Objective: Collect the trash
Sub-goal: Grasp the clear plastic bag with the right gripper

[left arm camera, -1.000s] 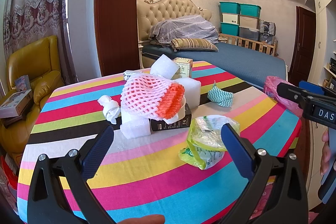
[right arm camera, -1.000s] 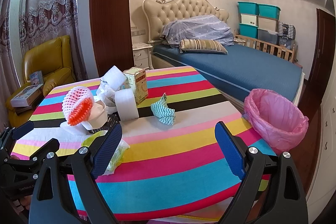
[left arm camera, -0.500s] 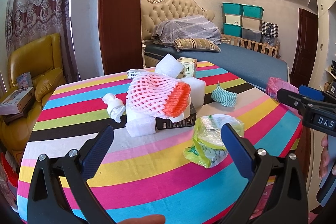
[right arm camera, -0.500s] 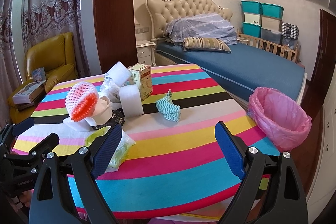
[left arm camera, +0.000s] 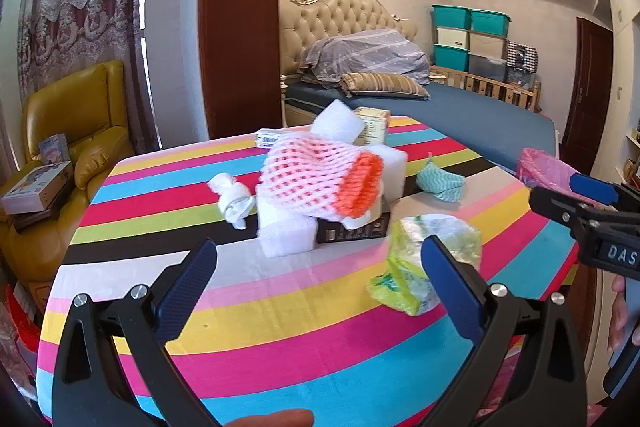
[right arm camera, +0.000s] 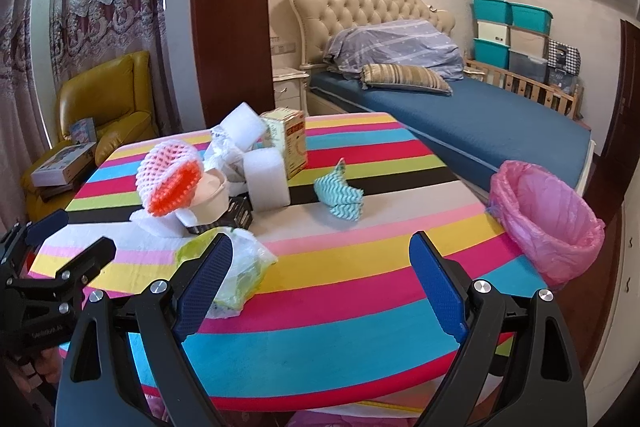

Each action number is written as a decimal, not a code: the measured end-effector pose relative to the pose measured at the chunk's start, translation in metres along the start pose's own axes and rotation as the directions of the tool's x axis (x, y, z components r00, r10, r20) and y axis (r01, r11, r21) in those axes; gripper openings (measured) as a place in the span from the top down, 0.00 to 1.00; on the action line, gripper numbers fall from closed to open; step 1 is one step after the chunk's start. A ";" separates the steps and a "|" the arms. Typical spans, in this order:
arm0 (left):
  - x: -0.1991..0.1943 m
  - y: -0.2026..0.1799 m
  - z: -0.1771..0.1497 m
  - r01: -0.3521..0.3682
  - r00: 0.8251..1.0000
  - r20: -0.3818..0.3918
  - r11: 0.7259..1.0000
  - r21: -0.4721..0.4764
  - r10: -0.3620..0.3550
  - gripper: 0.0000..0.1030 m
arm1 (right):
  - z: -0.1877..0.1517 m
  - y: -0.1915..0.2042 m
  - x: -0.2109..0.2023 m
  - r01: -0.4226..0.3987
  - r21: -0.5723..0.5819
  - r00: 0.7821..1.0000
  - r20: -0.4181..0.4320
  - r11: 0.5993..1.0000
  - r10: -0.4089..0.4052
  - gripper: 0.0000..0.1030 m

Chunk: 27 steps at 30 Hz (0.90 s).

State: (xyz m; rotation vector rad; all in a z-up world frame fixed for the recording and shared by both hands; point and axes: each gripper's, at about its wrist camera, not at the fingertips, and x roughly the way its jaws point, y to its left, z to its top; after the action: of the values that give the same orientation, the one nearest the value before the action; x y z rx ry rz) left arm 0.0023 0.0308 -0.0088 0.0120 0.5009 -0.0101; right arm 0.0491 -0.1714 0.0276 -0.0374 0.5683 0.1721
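Left gripper (left arm camera: 318, 263): jaws wide apart, empty, hovering over the near part of the striped table (left arm camera: 280, 311). Blue pads face each other; a crumpled clear-and-green plastic bag (left arm camera: 424, 267) lies on the table, partly behind the right-hand finger, not gripped. A fingertip (left arm camera: 272, 419) shows at the bottom edge of the left wrist view.

Right gripper (right arm camera: 320, 267): jaws also wide apart, empty, above the table's near edge. The same plastic bag (right arm camera: 240, 267) sits just behind its left finger, partly hidden.

Each tool shows in the other's view: right one at the right edge of the left view, left one at the lower left of the right view.

Trash pile, mid-table:
- pink and orange foam net (left arm camera: 320, 179) on top, tilted, open end toward the camera
- white foam blocks (left arm camera: 284, 231) under and behind it
- black box (left arm camera: 356, 227) touching the front foam block
- cream bowl (right arm camera: 210, 195) just beside the net
- small carton (right arm camera: 292, 143) upright at the back
- wadded white tissue (left arm camera: 234, 193) apart on the left
- teal zigzag cloth (right arm camera: 340, 193) apart on the right

Bin with pink liner (right arm camera: 548, 219) stands off the table's right side, open. Nothing can be seen inside it.

Background: bed (right arm camera: 460, 107), yellow armchair (left arm camera: 76, 123).
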 end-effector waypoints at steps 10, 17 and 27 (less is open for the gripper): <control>0.002 0.039 -0.007 -0.092 0.996 -0.017 0.994 -0.057 0.091 0.04 | -0.010 0.033 0.019 -0.087 -0.055 0.995 -0.060 0.995 0.083 0.18; 0.004 0.063 -0.011 -0.134 0.991 -0.033 0.987 -0.087 0.131 0.04 | -0.016 0.061 0.047 -0.133 -0.093 0.986 -0.118 0.987 0.121 0.18; 0.020 0.089 -0.016 -0.169 0.984 -0.085 0.977 -0.133 0.158 0.04 | -0.015 0.074 0.083 -0.136 -0.091 0.978 -0.171 0.986 0.119 0.18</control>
State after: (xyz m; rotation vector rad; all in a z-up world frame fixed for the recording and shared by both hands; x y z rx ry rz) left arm 0.0135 0.1197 -0.0313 -0.0842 0.5723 0.1875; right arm 0.0975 -0.0867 -0.0288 -0.1160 0.7276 0.3258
